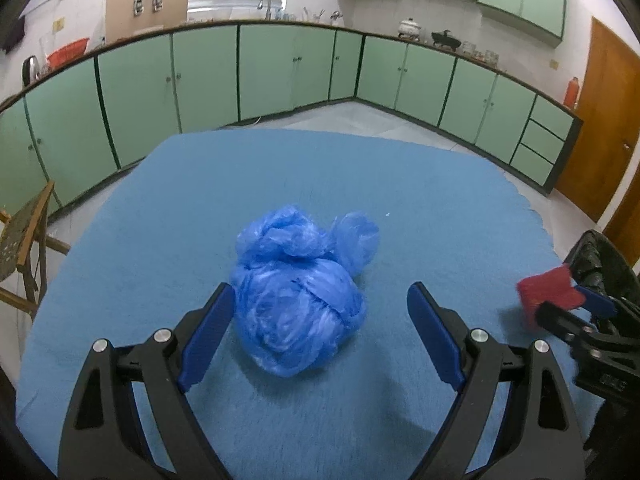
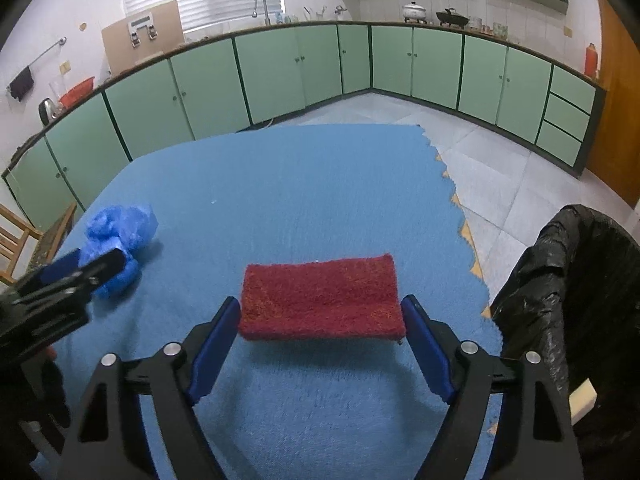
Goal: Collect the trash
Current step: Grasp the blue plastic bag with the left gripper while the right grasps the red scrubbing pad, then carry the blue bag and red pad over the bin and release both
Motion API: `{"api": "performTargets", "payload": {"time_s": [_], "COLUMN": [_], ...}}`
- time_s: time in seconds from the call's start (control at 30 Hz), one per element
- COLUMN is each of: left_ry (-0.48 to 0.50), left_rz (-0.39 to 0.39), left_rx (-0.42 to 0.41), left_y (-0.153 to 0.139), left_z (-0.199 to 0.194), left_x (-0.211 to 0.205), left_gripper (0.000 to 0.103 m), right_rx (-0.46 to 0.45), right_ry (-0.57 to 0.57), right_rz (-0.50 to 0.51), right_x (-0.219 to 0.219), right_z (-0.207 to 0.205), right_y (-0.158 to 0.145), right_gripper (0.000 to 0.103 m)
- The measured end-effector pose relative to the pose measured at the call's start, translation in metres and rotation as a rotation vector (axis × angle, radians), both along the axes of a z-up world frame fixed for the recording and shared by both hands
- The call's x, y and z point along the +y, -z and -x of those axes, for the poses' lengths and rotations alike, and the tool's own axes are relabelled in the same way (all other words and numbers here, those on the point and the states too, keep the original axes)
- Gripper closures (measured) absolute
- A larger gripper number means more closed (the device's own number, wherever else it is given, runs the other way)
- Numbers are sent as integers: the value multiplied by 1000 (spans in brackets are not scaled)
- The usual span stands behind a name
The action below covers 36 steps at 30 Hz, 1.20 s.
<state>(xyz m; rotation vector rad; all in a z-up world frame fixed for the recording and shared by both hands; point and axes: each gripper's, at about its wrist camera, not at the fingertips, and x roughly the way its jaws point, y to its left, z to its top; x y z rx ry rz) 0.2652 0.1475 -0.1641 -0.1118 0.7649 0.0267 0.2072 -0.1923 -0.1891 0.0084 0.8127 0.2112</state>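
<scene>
A crumpled blue plastic bag [image 1: 298, 300] lies on the blue cloth-covered table [image 1: 320, 176]. My left gripper [image 1: 320, 308] is open, its left finger touching the bag, its right finger apart from it. A red scouring pad [image 2: 322, 300] sits between the fingers of my right gripper [image 2: 322, 320], which is shut on it and holds it just above the cloth. The pad also shows in the left wrist view [image 1: 548, 290], held at the table's right edge. The blue bag shows at the left in the right wrist view [image 2: 120, 240].
A bin lined with a black bag [image 2: 568, 304] stands right of the table, also seen in the left wrist view [image 1: 600, 264]. A wooden chair [image 1: 24, 244] stands at the left. Green kitchen cabinets [image 1: 280, 68] line the far walls.
</scene>
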Motion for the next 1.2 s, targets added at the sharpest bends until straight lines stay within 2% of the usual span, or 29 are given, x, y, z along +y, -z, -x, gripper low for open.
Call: {"api": "performTargets", "payload": {"time_s": [0.03,0.07,0.1,0.17,0.27,0.43,0.73,1.2], "left_ry": [-7,-10,-11,-11,-16,-19,27,89], "left_rz": [3,5,13,29,20,15,1,5], "left_rx": [13,21,36,44,30,-25,-111,-192], "left_y": [2,4,6,7,4,-13,-61,-97], "left_z": [-3,-4,-7,-9,-6,11,42,88], "left_x": [1,3,4,5,5,1,-20,-50], "left_gripper": [23,36,44,53,59,62,62,62], "right_rx": [-3,-6,-7,-9,-11,-40,-92,-181], "right_ry": [-1,-3,-3,-3,-4,-8,-5,4], "right_rz": [-2,-5,-7,-10,-13,-30,-44,-59], "right_x": [-1,-1,-1,-2,-1,-5,-12,-36], "right_z": [1,1,1,2,4,10,23,61], "right_y": [-1,-2,-3,-4,-6,-19,-54,-103], "right_gripper": [23,23,23,23,23,23,23,23]}}
